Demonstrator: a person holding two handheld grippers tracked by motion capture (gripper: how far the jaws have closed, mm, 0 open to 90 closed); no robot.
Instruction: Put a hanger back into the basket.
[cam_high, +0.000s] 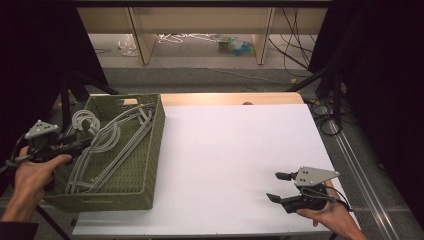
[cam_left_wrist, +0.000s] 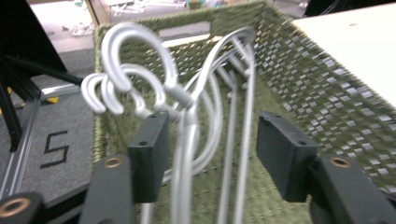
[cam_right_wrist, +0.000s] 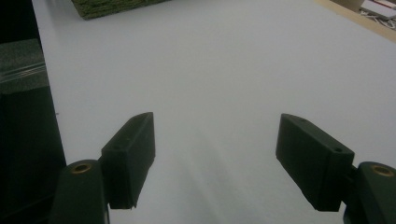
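Several silver metal hangers (cam_high: 115, 145) lie in a green woven basket (cam_high: 155, 150) at the table's left. My left gripper (cam_high: 85, 145) hovers over the basket's left rim and points into it. In the left gripper view its jaws (cam_left_wrist: 217, 154) stand apart, with the hangers' stems (cam_left_wrist: 187, 121) running between them close to the left pad; the hooks (cam_left_wrist: 126, 60) curl up just beyond. Neither pad presses on the stems. My right gripper (cam_high: 275, 186) is open low over the white table top (cam_high: 230, 150) at the front right, with nothing between its fingers (cam_right_wrist: 215, 158).
The basket's right wall (cam_left_wrist: 299, 70) rises beside the hangers, and its near corner (cam_right_wrist: 112, 7) shows far off in the right gripper view. A wooden strip (cam_high: 230, 98) borders the table's far edge. Black stands and cables flank both sides.
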